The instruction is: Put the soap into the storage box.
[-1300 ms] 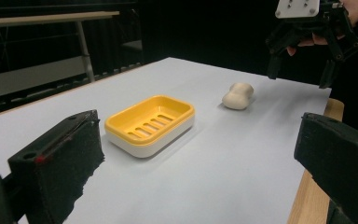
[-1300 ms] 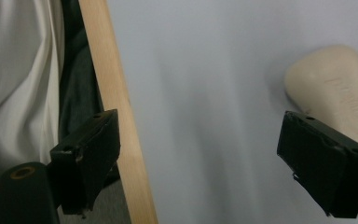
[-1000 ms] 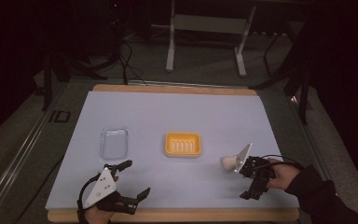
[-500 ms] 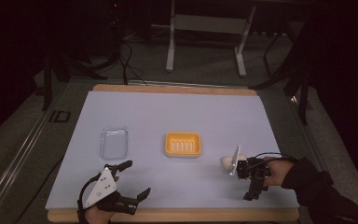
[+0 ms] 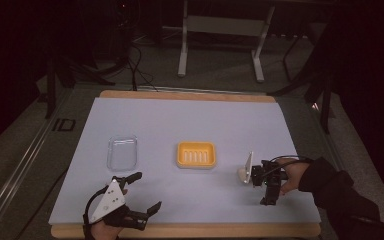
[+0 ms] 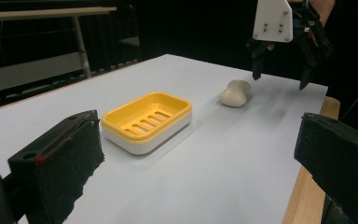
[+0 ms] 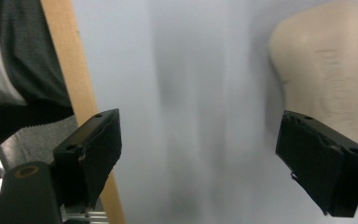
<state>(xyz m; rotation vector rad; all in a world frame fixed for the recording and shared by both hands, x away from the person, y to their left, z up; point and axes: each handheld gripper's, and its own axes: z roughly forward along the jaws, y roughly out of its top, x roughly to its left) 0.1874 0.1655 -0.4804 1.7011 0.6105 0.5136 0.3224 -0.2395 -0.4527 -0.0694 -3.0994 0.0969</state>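
Views compared: the high view shows the whole table (image 5: 180,125) with both grippers at its near edge; the left gripper view shows the soap's waisted, pale shape from the side, which from above is just a small light blob; the right gripper view shows the soap close up, beside one jaw.
Soap: the soap (image 5: 242,174) lies flat on the table's right part, to the right of the soap dish (image 5: 196,154) and apart from it.
Right gripper: the right gripper (image 5: 270,192) points down just above the table, jaws spread wide and holding nothing; in its own view the soap (image 7: 324,70) sits beyond the right-hand jaw, outside the gap between the jaws.
Left gripper: the left gripper (image 5: 142,192) rests near the table's front left, jaws apart and empty, well away from the soap.
Around: a yellow soap dish with a slotted floor stands mid-table; a clear plastic lid (image 5: 122,152) lies left of it.
In the way: bare table lies between the right gripper and the soap.
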